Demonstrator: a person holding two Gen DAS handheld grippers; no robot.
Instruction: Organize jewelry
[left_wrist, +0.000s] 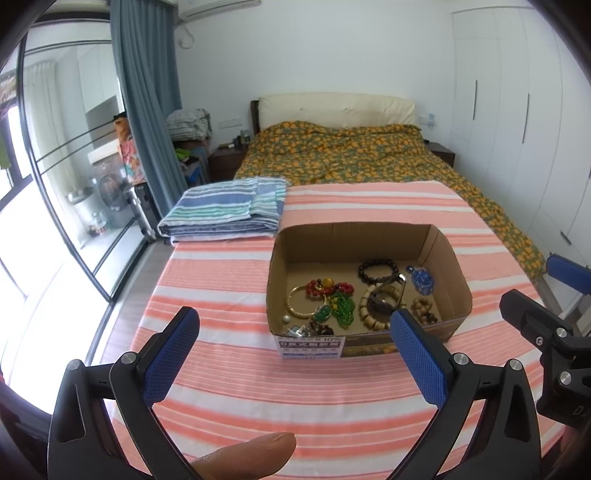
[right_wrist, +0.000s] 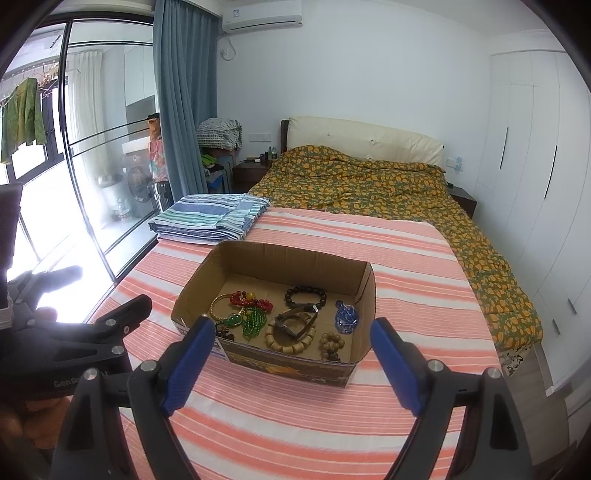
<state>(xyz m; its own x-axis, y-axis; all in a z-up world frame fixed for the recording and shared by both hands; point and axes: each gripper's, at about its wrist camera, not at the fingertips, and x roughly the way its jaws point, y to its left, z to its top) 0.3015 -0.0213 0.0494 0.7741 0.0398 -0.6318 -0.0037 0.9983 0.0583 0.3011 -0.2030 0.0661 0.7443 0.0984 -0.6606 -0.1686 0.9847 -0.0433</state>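
Box open-topped — walls ring the jewelry.

Open left tool, jewelry box

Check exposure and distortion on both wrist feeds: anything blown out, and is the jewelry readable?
Left wrist view: glass door blown out at the left, straight frames bowed by fisheye, black vignette corners; cardboard box evenly lit and sharp. Right wrist view: same backlight glare through the glass door, the left gripper a dark silhouette against it; beads in the cardboard box readable.
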